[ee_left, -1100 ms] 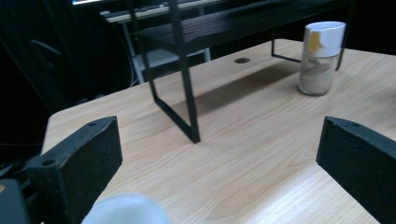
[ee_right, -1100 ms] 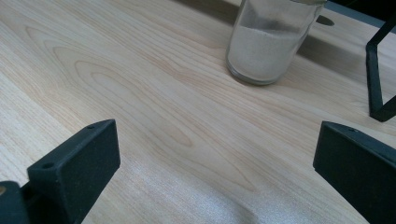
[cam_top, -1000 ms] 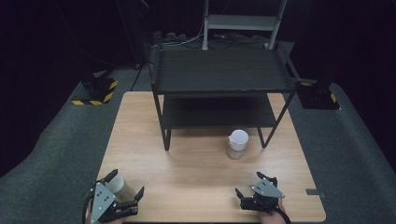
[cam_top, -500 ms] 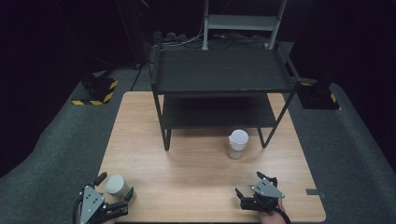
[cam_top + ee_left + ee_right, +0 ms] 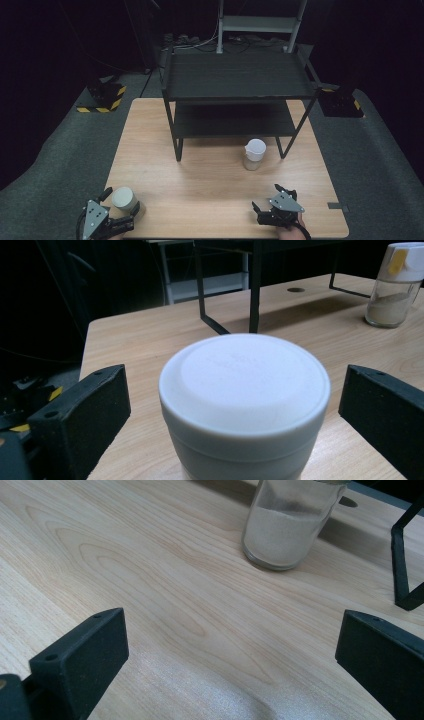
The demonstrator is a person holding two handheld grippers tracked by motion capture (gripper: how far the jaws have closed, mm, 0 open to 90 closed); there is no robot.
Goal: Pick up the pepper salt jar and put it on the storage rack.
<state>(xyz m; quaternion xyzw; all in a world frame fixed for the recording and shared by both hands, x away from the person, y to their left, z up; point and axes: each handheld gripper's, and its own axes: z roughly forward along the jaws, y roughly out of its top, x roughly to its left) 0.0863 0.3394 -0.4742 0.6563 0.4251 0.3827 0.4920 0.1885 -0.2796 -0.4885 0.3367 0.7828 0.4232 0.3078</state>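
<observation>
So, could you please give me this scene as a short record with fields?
surface: light wooden table
left gripper: open, jaws on either side of the round white-lidded jar, not touching it
right gripper: open, over bare wood at the near edge
other item: clear glass shaker with white cap, part-filled with pale powder, standing upright by the rack's front right leg
furniture: black two-tier metal rack on the far half of the table

Glass shaker [image 5: 290, 527] beyond open tool [image 5: 232, 650]
</observation>
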